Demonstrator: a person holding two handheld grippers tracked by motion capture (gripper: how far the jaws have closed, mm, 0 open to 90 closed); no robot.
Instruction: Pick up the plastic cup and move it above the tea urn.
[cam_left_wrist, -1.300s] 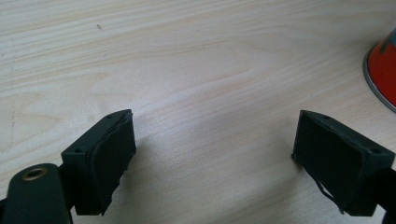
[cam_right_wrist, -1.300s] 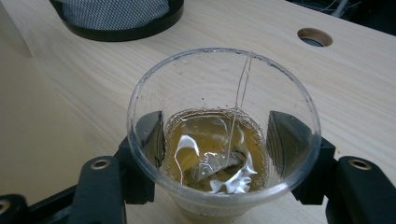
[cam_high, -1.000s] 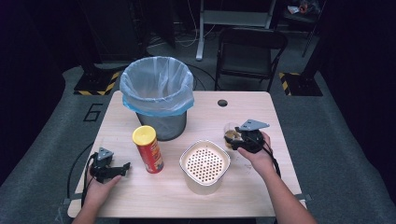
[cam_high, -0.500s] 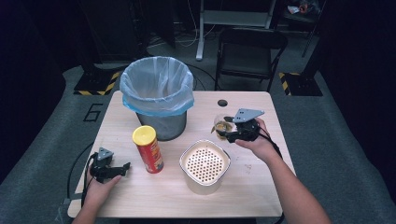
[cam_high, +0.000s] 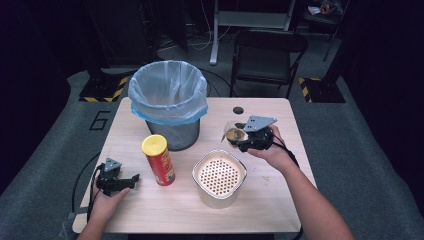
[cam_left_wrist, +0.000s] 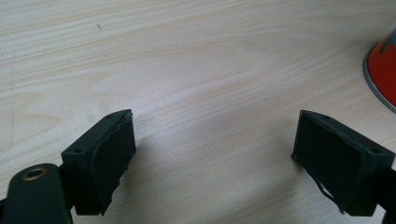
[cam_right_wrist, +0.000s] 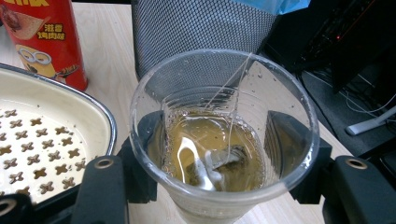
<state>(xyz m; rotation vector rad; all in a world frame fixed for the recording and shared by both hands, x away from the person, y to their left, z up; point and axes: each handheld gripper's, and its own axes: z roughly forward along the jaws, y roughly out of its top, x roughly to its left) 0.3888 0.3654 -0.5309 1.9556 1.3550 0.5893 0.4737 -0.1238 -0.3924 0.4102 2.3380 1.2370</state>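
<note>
My left gripper (cam_high: 119, 181): lower left of the high view, resting on the table (cam_high: 280, 200); my left gripper view shows its jaws spread wide over bare wood, holding nothing.
Chip can (cam_high: 158, 160): just right of that gripper, standing upright, long axis vertical, yellow lid on top; my left gripper view catches only its red base (cam_left_wrist: 384, 70) at the right edge.
Strainer pot (cam_high: 219, 177): lower middle of the high view, cream, with a perforated insert.
My right gripper (cam_high: 245, 141): right of centre, jaws closed on either side of a clear plastic cup (cam_high: 233, 133).
Cup detail: my right gripper view shows the cup (cam_right_wrist: 224, 140) mouth up, with amber liquid, a tea bag and a string to the rim, details too small to see from above.
Bin (cam_high: 168, 102): upper middle, mesh, blue liner, behind the can.
Chair (cam_high: 267, 55): farthest, beyond the table.
</note>
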